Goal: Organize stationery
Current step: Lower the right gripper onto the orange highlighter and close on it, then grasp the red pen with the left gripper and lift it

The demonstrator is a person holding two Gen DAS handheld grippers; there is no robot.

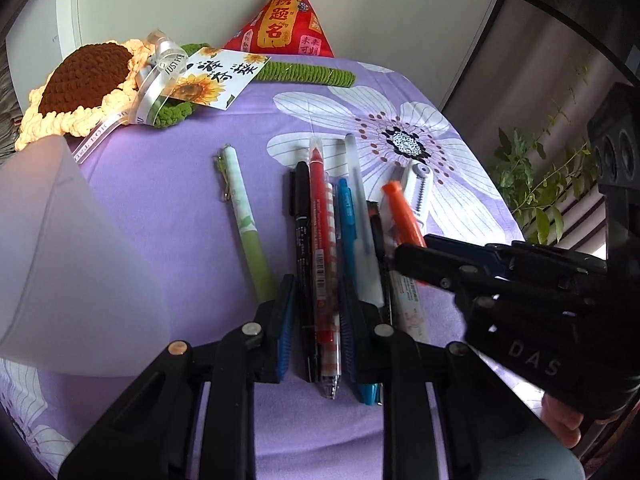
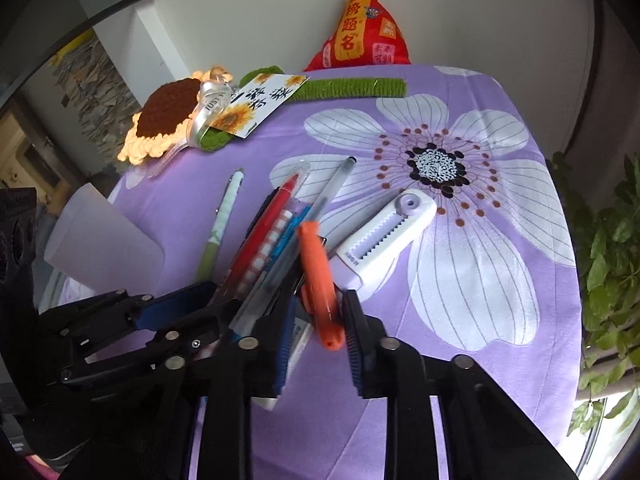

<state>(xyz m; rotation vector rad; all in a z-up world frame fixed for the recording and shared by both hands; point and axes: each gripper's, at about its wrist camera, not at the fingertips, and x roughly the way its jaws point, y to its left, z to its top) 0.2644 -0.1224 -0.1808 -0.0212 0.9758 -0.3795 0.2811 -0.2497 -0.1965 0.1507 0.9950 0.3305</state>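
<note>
A: Orange pen (image 2: 318,280) sits between the right gripper (image 2: 316,344) pads, nose tilted up over the pen pile. It looks blurred in both views. Jaws are only partly closed, with a gap visible on each side of the barrel. We can't tell if it's actually pinched or just resting there.

B: Agreed. If the grip is that loose, it drops back onto the pile and scatters the row.

A: The pile is the red pen (image 1: 320,216), black marker (image 1: 303,216), blue pen (image 1: 346,220) and clear pen (image 1: 360,208), lying side by side on the purple cloth (image 2: 480,320). The green pen (image 1: 248,224) lies apart on the left.

B: Left gripper (image 1: 320,320)?

A: Open, straddling the near ends of the red pen and black marker, holding nothing. Its right pad lies over the blue pen. If we close from here, we likely grab two or three at once, or squeeze one out sideways.

B: The two grippers are close together too. The right one's fingertips sit just beside the left's reach, so we risk a knock if both move at once.

A: The white cutter (image 2: 384,232) lies just beyond the orange pen. A swing to the right could clip it. The translucent cup (image 1: 60,260) is on the left, lying over by the look of it, so anything we drop in might roll out.
</note>
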